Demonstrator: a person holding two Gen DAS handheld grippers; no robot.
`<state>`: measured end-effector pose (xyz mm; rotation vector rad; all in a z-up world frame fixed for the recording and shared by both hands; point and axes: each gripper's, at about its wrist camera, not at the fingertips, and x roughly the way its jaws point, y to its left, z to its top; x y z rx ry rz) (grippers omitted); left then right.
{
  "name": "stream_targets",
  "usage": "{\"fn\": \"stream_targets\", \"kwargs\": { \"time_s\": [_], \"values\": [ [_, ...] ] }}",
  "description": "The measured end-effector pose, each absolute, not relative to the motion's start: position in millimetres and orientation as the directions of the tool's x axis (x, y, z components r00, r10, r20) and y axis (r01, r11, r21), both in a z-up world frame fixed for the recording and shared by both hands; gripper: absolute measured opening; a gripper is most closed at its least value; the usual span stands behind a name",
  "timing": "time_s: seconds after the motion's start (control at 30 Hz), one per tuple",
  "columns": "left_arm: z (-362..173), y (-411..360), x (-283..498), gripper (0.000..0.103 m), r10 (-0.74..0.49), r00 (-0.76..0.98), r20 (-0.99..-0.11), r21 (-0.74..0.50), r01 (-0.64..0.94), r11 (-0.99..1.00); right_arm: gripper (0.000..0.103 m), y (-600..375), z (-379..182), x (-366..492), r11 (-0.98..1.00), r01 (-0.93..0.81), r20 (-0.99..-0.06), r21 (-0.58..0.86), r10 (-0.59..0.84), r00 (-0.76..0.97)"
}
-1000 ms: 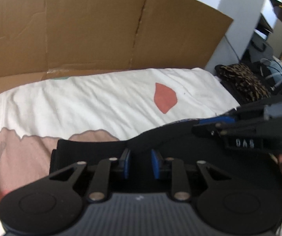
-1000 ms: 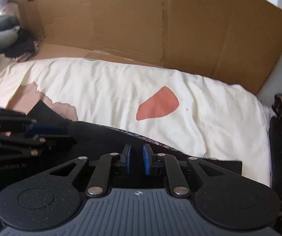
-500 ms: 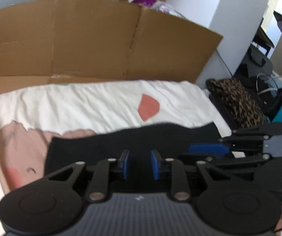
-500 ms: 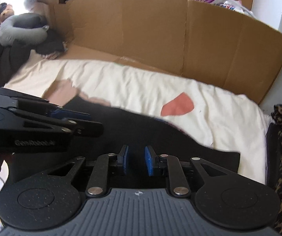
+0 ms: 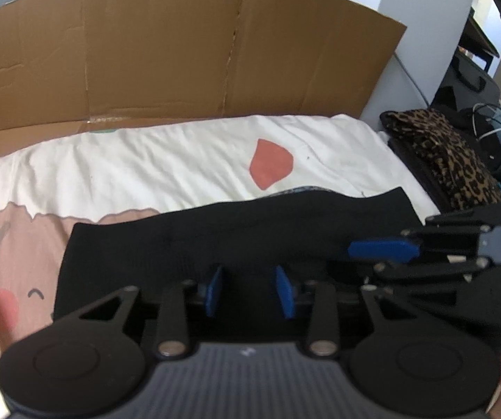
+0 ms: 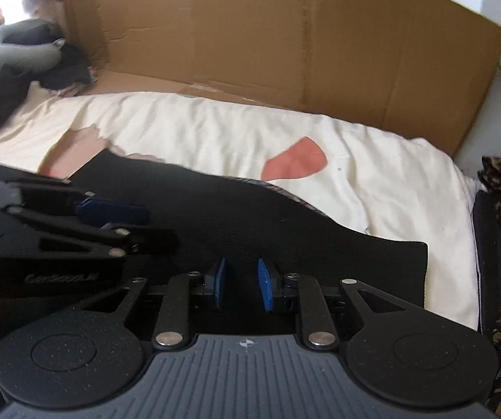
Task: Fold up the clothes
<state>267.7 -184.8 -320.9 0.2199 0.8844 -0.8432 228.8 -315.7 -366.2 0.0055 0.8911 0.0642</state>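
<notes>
Black garment (image 5: pixel 236 241) spread flat; grey pillow (image 6: pixel 16 52) only rightward

Home bedroom: bed w/ printed sheet (image 5: pixel 166 174) (cardboard (image 5: pixel 166 52) behind)

Black garment (image 6: pixel 236 216) flat on cream bedsheet (image 6: pixel 194 132)

The supporting surface was a bed covered by a cream sheet (image 5: pixel 166 171) bearing a coral patch and a pink printed area at its left. A black garment (image 5: pixel 236 237) lay flat across its near part. A sheet of brown cardboard (image 6: pixel 285 56) stood along the far edge. A leopard-print cloth (image 5: pixel 449 160) lay just beside the bed's right edge.
</notes>
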Motion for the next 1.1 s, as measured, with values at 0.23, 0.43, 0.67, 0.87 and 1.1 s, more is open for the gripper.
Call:
{"fn": "stream_targets", "kwargs": {
  "time_s": [0.23,0.43,0.67,0.87,1.1],
  "values": [
    [-309,-193,271,0.039,-0.486,0.342,-0.804,-0.118,0.71,0.694,0.026,-327,-367,226,0.995,-0.058,-0.785,0.086,0.103,0.61],
    [-284,-169,267,0.061,-0.488,0.405,-0.774,-0.147,0.634,0.759,0.026,-350,-341,210,0.984,-0.002,-0.759,0.177,0.138,0.637],
    [-279,-162,244,0.072,-0.477,0.399,-0.784,-0.153,0.62,0.77,0.029,-329,-340,195,0.992,0.007,-0.771,0.128,0.095,0.63],
    [-287,-161,228,0.073,-0.476,0.383,-0.792,-0.17,0.61,0.774,0.036,-310,-354,183,0.998,0.015,-0.78,0.056,0.034,0.625],
    [-288,-141,206,0.075,-0.437,0.399,-0.806,-0.134,0.596,0.791,0.036,-320,-357,177,0.999,0.029,-0.777,0.03,0.005,0.629]
  ]
}}
